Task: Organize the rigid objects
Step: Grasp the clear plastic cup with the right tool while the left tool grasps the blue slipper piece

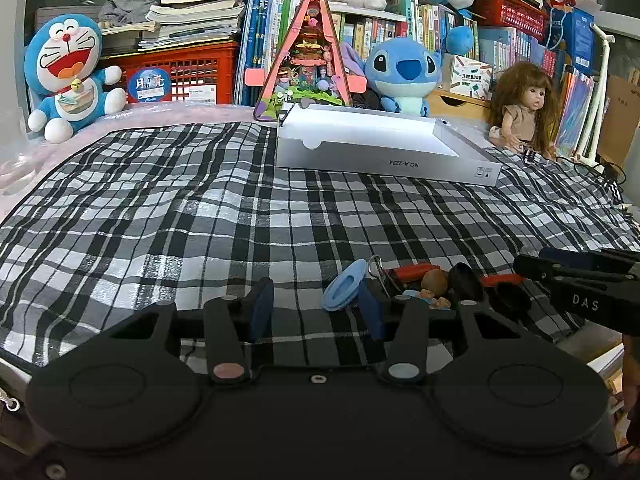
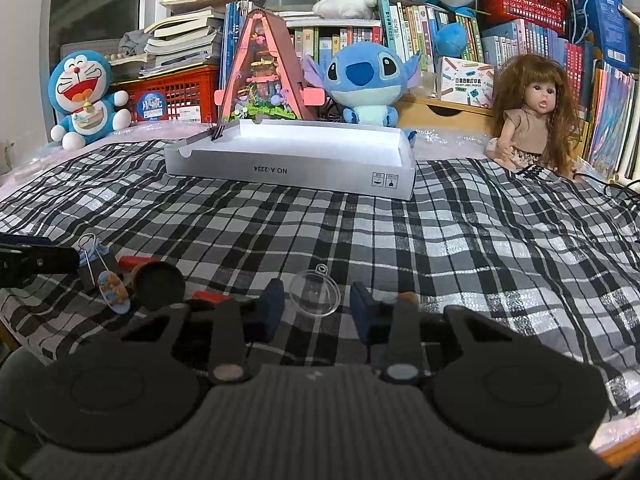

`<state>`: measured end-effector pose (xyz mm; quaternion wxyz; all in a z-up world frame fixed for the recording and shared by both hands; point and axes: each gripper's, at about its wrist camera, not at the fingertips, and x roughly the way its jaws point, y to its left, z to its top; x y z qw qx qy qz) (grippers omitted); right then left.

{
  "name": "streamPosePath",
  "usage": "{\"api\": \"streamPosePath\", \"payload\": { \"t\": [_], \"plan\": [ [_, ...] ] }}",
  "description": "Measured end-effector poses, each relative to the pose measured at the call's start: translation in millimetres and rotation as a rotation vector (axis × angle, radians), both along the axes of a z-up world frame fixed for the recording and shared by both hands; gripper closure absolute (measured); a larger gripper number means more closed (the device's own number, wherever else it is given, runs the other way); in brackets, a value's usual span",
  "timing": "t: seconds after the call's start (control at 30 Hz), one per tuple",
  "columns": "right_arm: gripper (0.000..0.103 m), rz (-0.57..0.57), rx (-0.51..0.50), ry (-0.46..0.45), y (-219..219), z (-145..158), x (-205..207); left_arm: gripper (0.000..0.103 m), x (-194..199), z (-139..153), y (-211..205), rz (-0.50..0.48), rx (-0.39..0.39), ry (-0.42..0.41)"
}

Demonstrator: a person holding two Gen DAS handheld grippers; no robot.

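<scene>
In the left wrist view, the left gripper [image 1: 316, 310] hovers low over the plaid cloth [image 1: 200, 208], its two blue-padded fingers [image 1: 260, 308] partly apart. A blue oval piece [image 1: 343, 286] leans against the right finger's tip at about 1 o'clock from the gap; the left pad is clear of it, so it is touched and not clamped. Just beyond, toward 2 o'clock, lies a small cluster: a binder clip [image 1: 380, 270], a red piece [image 1: 416, 270], a tiny figurine [image 1: 434, 286] and a black round cap [image 1: 466, 280]. The right gripper [image 1: 576, 276] reaches in from 3 o'clock. The open white box [image 1: 384, 160] sits at 12 o'clock, far up the cloth.

In the right wrist view, the right gripper [image 2: 316, 310] has its fingers [image 2: 272, 312] partly apart with a clear plastic half-sphere [image 2: 315, 294] between the tips. Whether the pads press it cannot be told; small gaps seem to show on both sides. The cluster lies at 10 o'clock, with the black round cap [image 2: 159, 284] nearest. The white box [image 2: 292, 168] stands at 12 o'clock.
</scene>
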<state>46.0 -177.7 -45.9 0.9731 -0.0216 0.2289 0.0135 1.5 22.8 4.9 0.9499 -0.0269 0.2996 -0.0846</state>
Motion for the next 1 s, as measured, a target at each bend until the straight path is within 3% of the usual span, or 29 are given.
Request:
{"api": "streamPosePath", "payload": {
  "t": [0.33, 0.47, 0.57, 0.93, 1.0],
  "plan": [
    [0.061, -0.003, -0.004, 0.004, 1, -4, 3, 0.065, 12, -5, -14, -0.037, 0.006, -0.001],
    [0.06, -0.003, -0.005, 0.003, 1, -3, 4, 0.082, 14, -8, -18, -0.042, 0.007, 0.003],
    [0.06, -0.002, -0.01, 0.002, 0, -3, 6, 0.086, 13, -8, -20, -0.024, 0.025, -0.01],
    [0.059, -0.007, -0.009, -0.007, 2, -4, 8, 0.085, 20, -10, -17, -0.009, 0.014, 0.005],
    [0.055, -0.02, -0.027, -0.013, 4, -5, 8, 0.085, 22, -11, -17, -0.005, 0.009, 0.008]
  ]
}}
